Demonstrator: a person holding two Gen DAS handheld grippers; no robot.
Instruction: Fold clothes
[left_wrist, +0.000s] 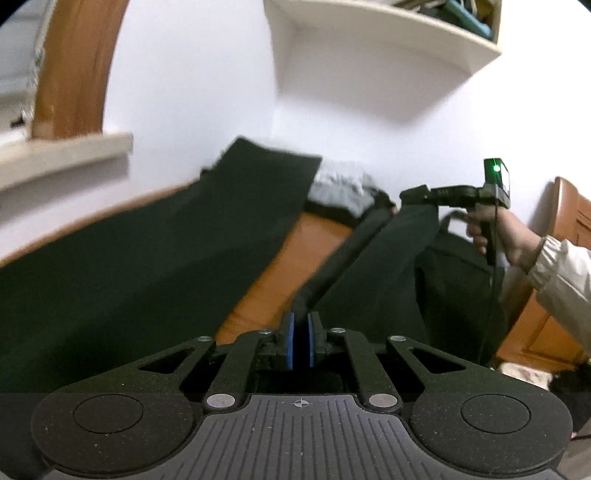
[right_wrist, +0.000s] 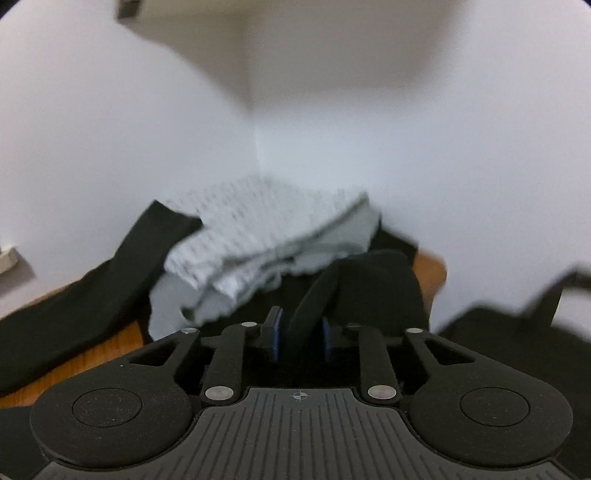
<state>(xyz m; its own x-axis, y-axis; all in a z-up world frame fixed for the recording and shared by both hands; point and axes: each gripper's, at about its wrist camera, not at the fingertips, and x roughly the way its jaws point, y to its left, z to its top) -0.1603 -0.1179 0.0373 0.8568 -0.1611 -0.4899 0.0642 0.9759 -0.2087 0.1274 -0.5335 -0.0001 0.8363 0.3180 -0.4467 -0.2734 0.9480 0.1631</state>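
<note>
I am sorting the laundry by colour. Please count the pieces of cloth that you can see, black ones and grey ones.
Black: 3, the held garment, a long piece on the wooden surface, a heap at the right.
Grey patterned: 1, a folded cloth by the wall.
Total: 4. Blur may hide how the black pieces join.

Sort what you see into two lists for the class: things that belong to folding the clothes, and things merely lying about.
Belongs to the job:
- black garment, pinched at both ends
- left tool, shut on it
- right tool, shut on it
- wooden table

Lying about:
- grey patterned cloth
- other black cloth spread on the table
- wall shelf
</note>
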